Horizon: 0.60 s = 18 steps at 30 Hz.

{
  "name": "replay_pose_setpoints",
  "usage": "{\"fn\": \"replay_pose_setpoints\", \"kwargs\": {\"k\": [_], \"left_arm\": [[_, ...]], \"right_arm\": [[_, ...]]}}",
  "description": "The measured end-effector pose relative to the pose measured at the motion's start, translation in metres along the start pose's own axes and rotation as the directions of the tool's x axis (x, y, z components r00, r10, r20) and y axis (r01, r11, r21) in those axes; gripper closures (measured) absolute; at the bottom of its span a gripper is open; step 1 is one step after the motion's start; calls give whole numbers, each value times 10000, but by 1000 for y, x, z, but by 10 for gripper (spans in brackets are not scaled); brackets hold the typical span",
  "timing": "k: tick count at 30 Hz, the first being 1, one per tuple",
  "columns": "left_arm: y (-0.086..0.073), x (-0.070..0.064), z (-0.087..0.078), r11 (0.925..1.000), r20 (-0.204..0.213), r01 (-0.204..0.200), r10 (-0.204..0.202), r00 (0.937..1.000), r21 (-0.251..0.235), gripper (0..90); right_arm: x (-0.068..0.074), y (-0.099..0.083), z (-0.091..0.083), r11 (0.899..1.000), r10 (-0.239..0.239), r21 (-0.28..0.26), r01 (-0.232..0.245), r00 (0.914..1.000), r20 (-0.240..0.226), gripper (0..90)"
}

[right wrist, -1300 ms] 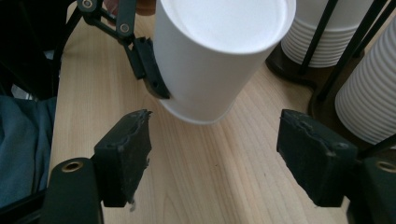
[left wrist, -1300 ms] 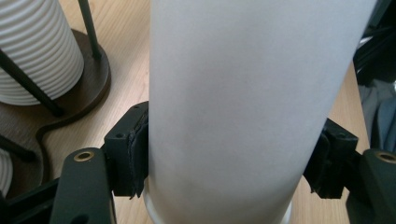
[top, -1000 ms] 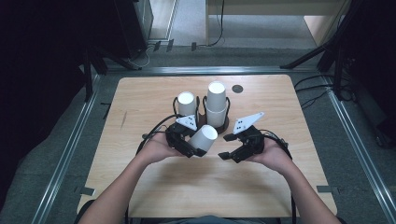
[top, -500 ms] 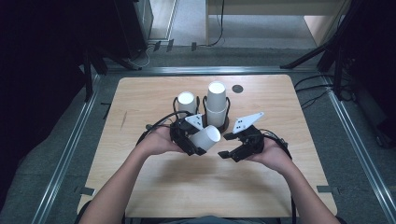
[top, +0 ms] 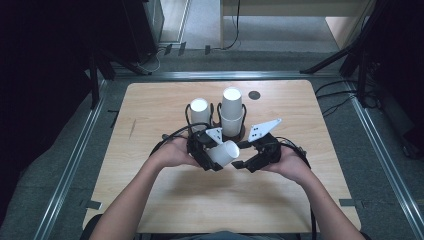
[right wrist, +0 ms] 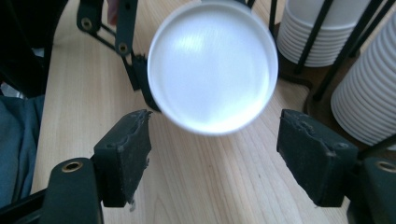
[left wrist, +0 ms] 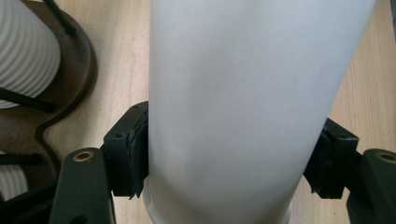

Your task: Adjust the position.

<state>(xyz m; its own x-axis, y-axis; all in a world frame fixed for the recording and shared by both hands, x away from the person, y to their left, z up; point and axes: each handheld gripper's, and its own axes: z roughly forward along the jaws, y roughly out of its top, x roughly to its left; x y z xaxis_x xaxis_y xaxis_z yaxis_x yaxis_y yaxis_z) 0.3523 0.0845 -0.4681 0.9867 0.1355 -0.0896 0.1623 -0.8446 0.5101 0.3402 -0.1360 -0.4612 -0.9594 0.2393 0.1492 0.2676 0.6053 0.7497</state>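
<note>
The left tongs [top: 216, 159] clamp the cup [top: 224, 152], light and crushable, best held gently mid-wall, while the right tongs [top: 244, 164] gape apart.

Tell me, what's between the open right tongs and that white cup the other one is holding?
Nothing but bare wooden table. In the right gripper view the right tongs stand open, with the cup facing them, clamped in the left tongs.

High view down over the table [top: 150, 210]; gripper views close, sharing the white cup [right wrist: 212, 65].
</note>
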Motion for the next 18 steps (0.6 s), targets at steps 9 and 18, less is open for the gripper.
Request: {"fn": "replay_pose_setpoints", "kwargs": {"k": [9, 18], "left_arm": [[4, -9, 8, 9997, 370, -240, 243, 9990, -94, 278], [2, -10, 8, 9994, 568, -154, 172, 9982, -311, 262]], "right_arm": [[4, 7, 10, 9994, -275, 193, 286, 9983, -512, 252], [7, 11, 10, 9983, -382, 409, 419, 9954, -880, 339]]}}
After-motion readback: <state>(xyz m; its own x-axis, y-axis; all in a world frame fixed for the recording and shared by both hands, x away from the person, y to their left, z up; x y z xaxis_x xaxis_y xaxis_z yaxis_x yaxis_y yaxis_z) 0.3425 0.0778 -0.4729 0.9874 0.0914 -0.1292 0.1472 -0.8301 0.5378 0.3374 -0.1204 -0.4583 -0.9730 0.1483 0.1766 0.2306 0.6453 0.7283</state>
